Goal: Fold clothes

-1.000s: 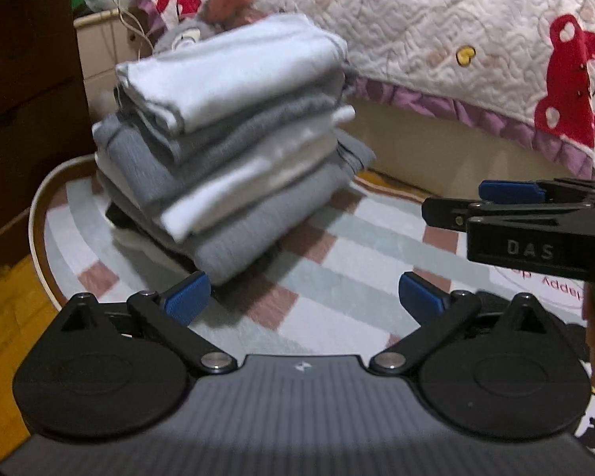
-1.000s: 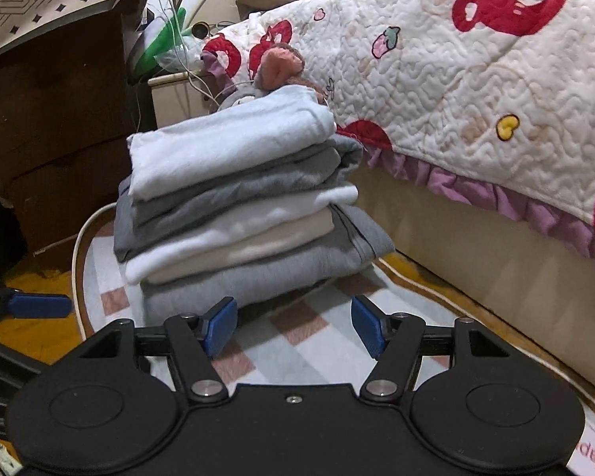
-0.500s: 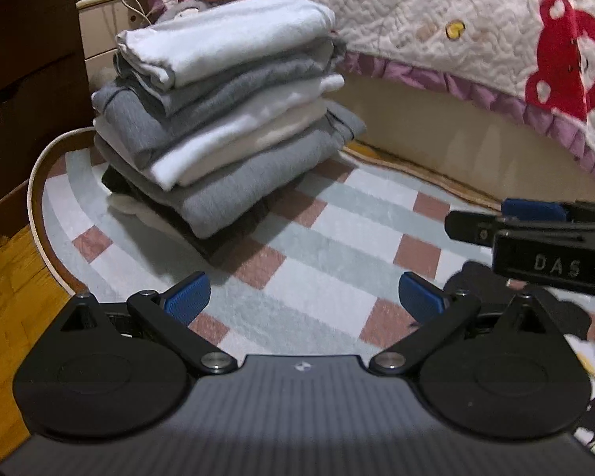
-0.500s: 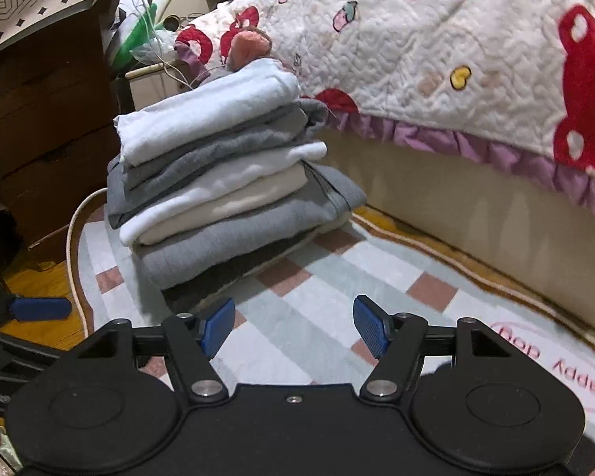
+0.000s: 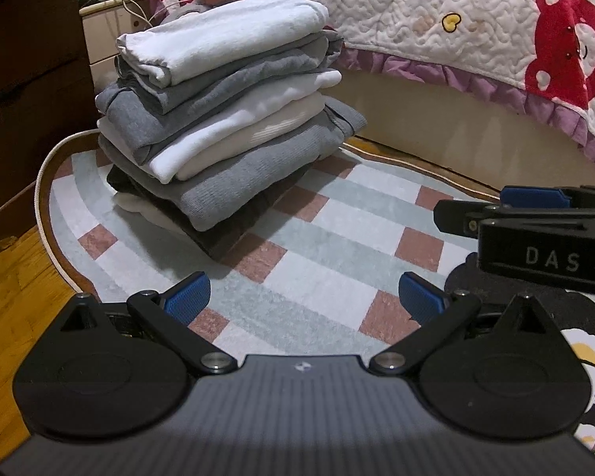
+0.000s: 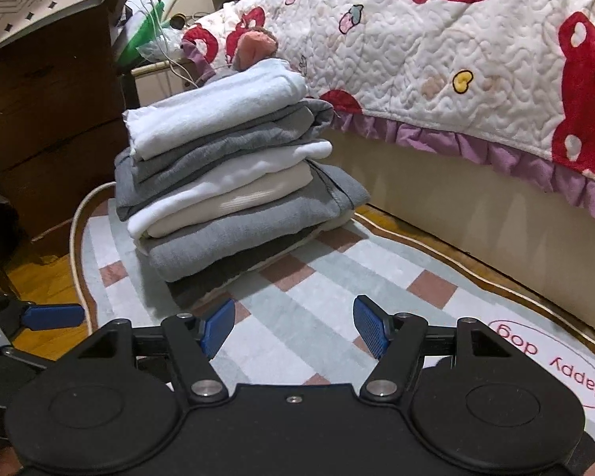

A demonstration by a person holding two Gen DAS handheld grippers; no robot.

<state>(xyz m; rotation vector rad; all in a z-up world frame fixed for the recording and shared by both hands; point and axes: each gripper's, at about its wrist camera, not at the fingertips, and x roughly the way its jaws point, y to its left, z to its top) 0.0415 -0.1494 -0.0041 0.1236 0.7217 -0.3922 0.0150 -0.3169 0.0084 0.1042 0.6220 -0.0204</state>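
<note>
A tall stack of folded clothes (image 5: 226,119) in white, grey and cream sits on the checked rug, also in the right wrist view (image 6: 234,182). My left gripper (image 5: 303,297) hovers over the rug a short way in front of the stack, open, nothing between its blue pads. My right gripper (image 6: 293,329) is likewise open and empty, short of the stack's lower right side. The right gripper's body shows side-on at the right edge of the left wrist view (image 5: 535,234). A blue fingertip of the left gripper pokes in at the far left of the right wrist view (image 6: 51,315).
The rug (image 5: 337,246) lies beside a bed base (image 6: 476,206) covered by a white quilt with red bears (image 6: 456,59). A dark wooden cabinet (image 6: 47,111) stands left of the stack. Wooden floor (image 5: 16,277) shows at the left. A pink plush toy (image 6: 256,45) sits behind the stack.
Both grippers have drawn back from the stack, which now looks smaller and farther away, with more rug showing in front. Jaws stayed open and empty.
</note>
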